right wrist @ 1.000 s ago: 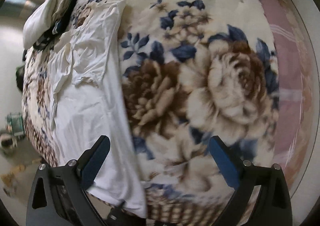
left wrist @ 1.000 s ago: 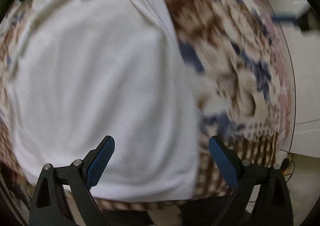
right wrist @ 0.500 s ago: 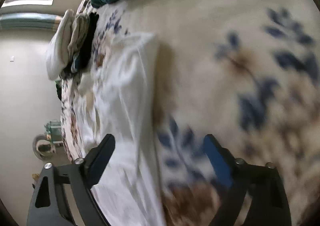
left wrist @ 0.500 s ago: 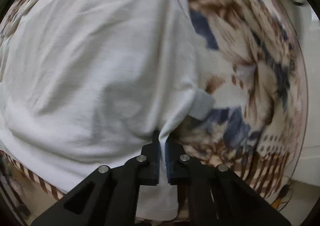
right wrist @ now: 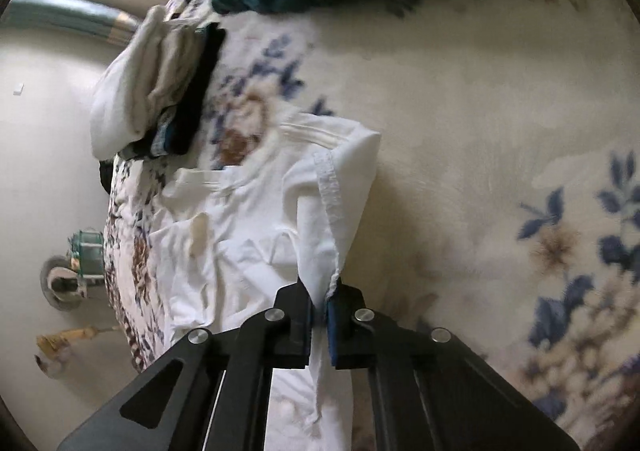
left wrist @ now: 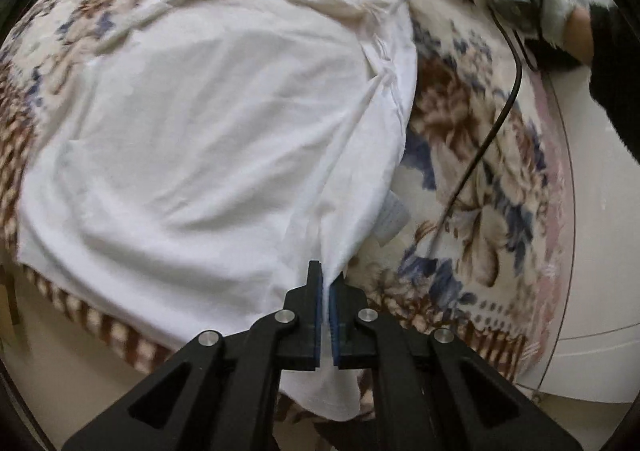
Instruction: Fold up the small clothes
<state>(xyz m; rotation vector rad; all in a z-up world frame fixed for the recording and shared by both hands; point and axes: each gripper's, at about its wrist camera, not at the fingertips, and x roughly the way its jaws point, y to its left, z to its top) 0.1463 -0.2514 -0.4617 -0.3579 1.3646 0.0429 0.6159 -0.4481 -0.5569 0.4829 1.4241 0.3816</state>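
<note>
My right gripper (right wrist: 318, 311), open half a second ago, has now clamped a hemmed corner of the white cotton shirt (left wrist: 208, 123); my left gripper (left wrist: 325, 291) still pinches its near edge. The shirt lies rumpled, partly folded, on the floral plush blanket (right wrist: 480, 131).

Both jaws are clamping tight: the left gripper (left wrist: 325, 291) is pinching the shirt (left wrist: 208, 123), the right gripper (right wrist: 319, 305) gripping its hem.
</note>
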